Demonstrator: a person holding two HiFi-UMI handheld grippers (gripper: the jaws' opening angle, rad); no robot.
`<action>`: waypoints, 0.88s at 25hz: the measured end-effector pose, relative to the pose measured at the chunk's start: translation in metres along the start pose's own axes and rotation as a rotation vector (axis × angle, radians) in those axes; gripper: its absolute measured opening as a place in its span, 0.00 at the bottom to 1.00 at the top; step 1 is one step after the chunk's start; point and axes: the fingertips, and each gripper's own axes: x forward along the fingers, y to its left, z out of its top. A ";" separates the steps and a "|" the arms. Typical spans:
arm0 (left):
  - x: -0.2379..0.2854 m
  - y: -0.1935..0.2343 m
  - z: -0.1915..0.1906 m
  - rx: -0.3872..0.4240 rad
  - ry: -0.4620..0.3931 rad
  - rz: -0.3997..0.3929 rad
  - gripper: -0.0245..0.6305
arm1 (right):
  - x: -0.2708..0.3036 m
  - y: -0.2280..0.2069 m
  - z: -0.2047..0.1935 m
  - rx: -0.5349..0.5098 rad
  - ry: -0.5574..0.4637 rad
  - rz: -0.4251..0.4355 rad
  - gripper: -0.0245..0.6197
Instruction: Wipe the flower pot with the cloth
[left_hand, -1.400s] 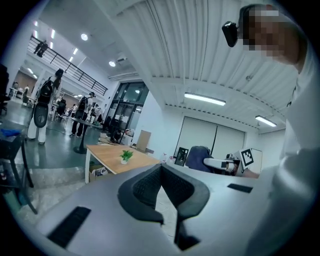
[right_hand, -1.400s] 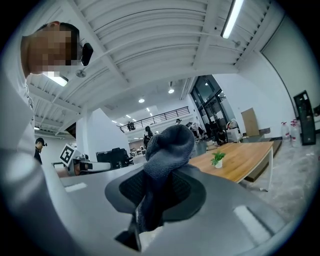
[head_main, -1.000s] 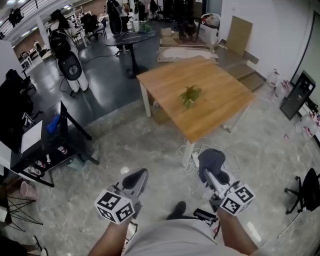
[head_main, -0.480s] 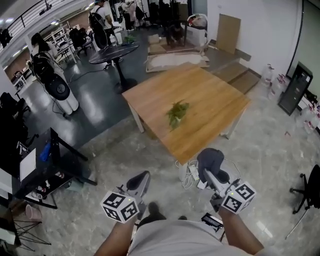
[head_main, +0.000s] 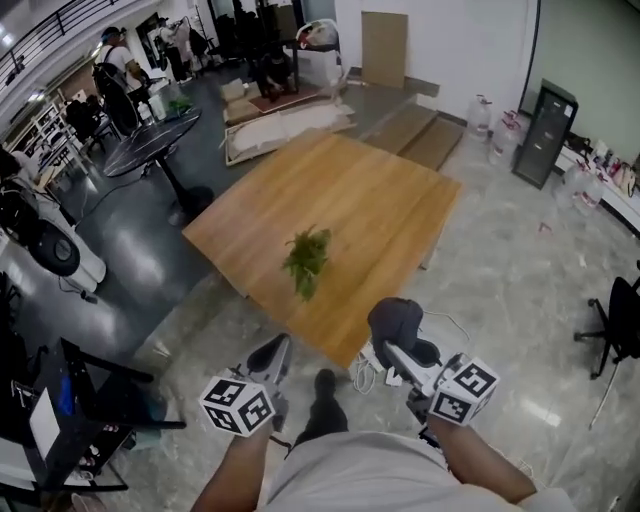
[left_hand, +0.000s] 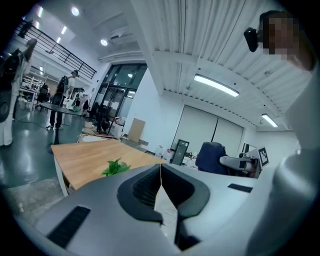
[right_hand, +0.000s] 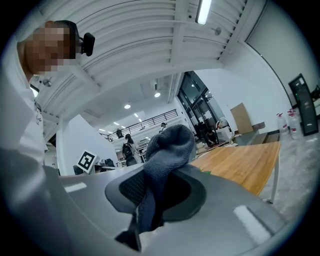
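Note:
A small leafy green plant (head_main: 306, 258), its pot hidden under the leaves, stands on a square wooden table (head_main: 380, 190) ahead of me. In the left gripper view the plant (left_hand: 116, 167) shows low over the table (left_hand: 85, 155). My right gripper (head_main: 392, 334) is shut on a bunched dark grey cloth (head_main: 396, 318), which bulges above the jaws in the right gripper view (right_hand: 165, 150). My left gripper (head_main: 272, 355) is shut with nothing between its jaws, which meet in the left gripper view (left_hand: 161, 172). Both are held short of the table's near corner.
White cables and a power strip (head_main: 378, 362) lie on the floor by the table's near corner. A round dark table (head_main: 152, 140) and people stand at the back left, a black rack (head_main: 70, 400) at the left, an office chair (head_main: 618, 325) at the right.
The table and plant have come closer and shifted left in the head view as I walk toward them. Both grippers keep their hold and their place relative to my body.

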 end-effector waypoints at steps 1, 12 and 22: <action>0.019 0.013 0.004 0.004 0.012 -0.014 0.05 | 0.014 -0.013 0.002 0.002 -0.001 -0.013 0.14; 0.208 0.182 0.043 0.023 0.191 -0.136 0.05 | 0.204 -0.138 0.009 0.042 0.025 -0.162 0.14; 0.311 0.282 0.010 0.005 0.347 -0.182 0.05 | 0.295 -0.208 -0.015 0.106 0.089 -0.265 0.14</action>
